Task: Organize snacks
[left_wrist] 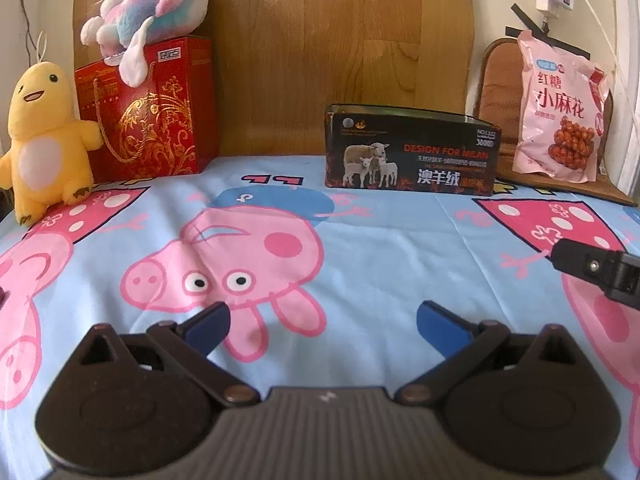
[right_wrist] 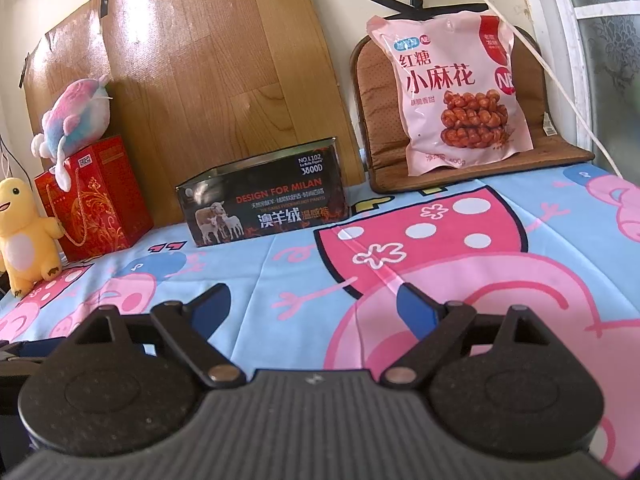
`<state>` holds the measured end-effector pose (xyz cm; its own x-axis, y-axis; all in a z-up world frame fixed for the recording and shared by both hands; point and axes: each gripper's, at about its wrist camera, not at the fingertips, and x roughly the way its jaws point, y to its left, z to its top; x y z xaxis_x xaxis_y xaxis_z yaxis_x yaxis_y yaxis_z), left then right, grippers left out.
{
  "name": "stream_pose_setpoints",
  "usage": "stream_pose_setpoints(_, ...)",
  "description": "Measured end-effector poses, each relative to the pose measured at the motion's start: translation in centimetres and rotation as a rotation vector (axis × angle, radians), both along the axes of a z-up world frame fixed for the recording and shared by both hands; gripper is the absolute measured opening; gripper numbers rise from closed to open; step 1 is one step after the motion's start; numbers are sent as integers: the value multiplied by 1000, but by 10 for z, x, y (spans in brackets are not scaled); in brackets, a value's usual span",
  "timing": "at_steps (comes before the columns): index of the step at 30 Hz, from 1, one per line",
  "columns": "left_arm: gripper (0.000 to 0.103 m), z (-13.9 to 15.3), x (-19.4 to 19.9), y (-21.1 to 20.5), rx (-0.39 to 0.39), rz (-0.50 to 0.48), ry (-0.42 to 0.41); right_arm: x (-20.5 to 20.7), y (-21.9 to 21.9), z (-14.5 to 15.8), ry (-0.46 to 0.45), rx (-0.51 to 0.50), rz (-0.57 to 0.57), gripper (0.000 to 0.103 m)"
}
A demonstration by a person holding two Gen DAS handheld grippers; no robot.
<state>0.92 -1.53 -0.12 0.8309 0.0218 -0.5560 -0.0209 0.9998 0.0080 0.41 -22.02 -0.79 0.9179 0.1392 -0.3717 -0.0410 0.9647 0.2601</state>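
A pink snack bag (left_wrist: 560, 108) (right_wrist: 460, 92) printed with fried twists leans upright against a brown cushion at the back right. A black open-topped tin box (left_wrist: 412, 148) (right_wrist: 264, 196) with sheep on its side stands at the back middle of the cartoon-pig cloth. My left gripper (left_wrist: 322, 326) hovers low over the cloth, open, nothing between its blue pads. My right gripper (right_wrist: 316, 308) is likewise open and empty, well short of the bag and the box. In the left wrist view, a black finger of the right gripper (left_wrist: 588, 266) pokes in from the right edge.
A red gift box (left_wrist: 148, 112) (right_wrist: 96, 200) stands at the back left with a pink-blue plush (left_wrist: 156, 4) (right_wrist: 76, 116) on top. A yellow plush (left_wrist: 44, 136) (right_wrist: 24, 236) stands beside it. A wooden board (left_wrist: 340, 40) backs the surface. A white cable (right_wrist: 540, 76) hangs at the right.
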Motion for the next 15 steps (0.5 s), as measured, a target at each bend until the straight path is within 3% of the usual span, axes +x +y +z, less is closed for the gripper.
stream_pose_setpoints(8, 103, 2, -4, -2, 12, -1, -40, 0, 0, 0, 0, 0, -2, 92)
stream_pose_setpoints(15, 103, 2, -1, 0, 7, 18, -24, 0, 1, 0, 1, 0, -5, 92)
